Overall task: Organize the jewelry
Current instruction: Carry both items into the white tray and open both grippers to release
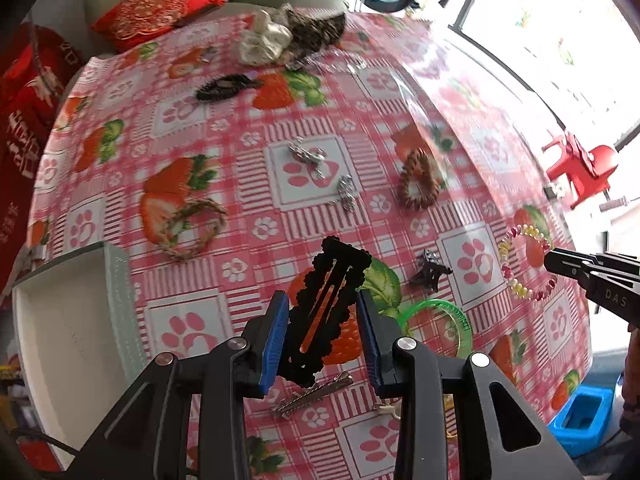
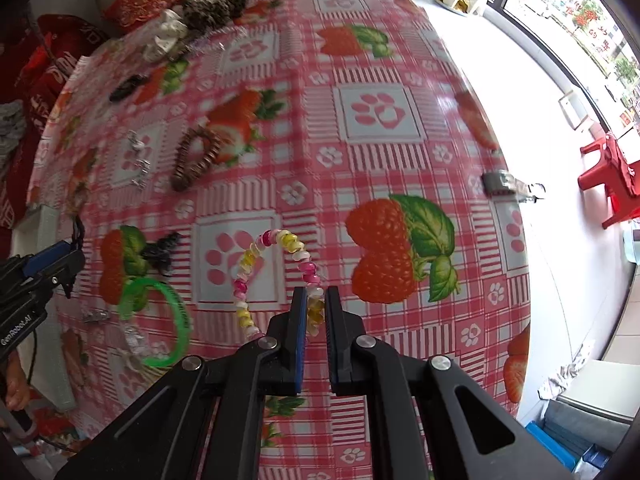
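I note the table (image 1: 248, 128) under a pink strawberry-print cloth, with a white tray (image 1: 60, 320) at its left edge. My left gripper (image 1: 322, 320) is clamped on a black scalloped hair clip (image 1: 328, 304), which stands upright between the blue pads, clear of the cloth. My right gripper (image 2: 316, 308) is closed narrow on a pink-and-yellow beaded bracelet (image 2: 276, 276); its loop rises ahead of the fingertips. Loose on the cloth near the left gripper: a green bangle (image 1: 444, 320) just right of it, a braided rope bracelet (image 1: 192, 224), a brown beaded bracelet (image 1: 418, 180), a silver clip (image 1: 312, 396) below the held one.
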`<state>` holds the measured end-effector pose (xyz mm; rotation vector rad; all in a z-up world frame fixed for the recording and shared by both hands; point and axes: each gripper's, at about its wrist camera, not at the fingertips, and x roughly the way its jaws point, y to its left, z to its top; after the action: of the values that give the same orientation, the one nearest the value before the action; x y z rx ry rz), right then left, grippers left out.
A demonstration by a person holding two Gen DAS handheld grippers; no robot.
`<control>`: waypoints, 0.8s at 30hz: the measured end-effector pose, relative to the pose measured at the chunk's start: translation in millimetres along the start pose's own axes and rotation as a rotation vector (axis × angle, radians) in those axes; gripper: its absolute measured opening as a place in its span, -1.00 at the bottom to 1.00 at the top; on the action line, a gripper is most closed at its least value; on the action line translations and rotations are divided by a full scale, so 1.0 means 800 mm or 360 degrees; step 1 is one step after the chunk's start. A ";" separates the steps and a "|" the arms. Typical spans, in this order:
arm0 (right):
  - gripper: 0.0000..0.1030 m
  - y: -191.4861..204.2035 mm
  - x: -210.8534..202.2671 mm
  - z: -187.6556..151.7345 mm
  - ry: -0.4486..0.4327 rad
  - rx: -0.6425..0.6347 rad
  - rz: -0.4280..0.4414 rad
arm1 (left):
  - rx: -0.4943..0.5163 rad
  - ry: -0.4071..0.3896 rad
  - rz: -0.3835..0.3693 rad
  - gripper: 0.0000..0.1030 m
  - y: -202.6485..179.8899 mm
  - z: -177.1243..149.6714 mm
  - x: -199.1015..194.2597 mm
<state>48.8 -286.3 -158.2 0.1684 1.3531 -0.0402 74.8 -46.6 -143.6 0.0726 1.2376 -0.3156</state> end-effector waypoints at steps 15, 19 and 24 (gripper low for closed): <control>-0.82 0.147 -0.053 0.023 -0.0104 -0.0254 0.0274 | -0.0361 -0.0159 0.0158 -0.20 0.119 -0.044 -0.085; -0.82 0.212 -0.050 0.031 -0.0088 -0.0371 0.0401 | -0.0462 -0.0170 0.0237 -0.20 0.162 -0.063 -0.094; -0.82 0.295 -0.044 0.036 -0.0072 -0.0511 0.0532 | -0.0602 -0.0150 0.0337 -0.20 0.221 -0.089 -0.091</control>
<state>99.2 -59.8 -95.3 0.1198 1.2534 0.4491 37.2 152.3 -119.1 -0.1351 1.1662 0.1002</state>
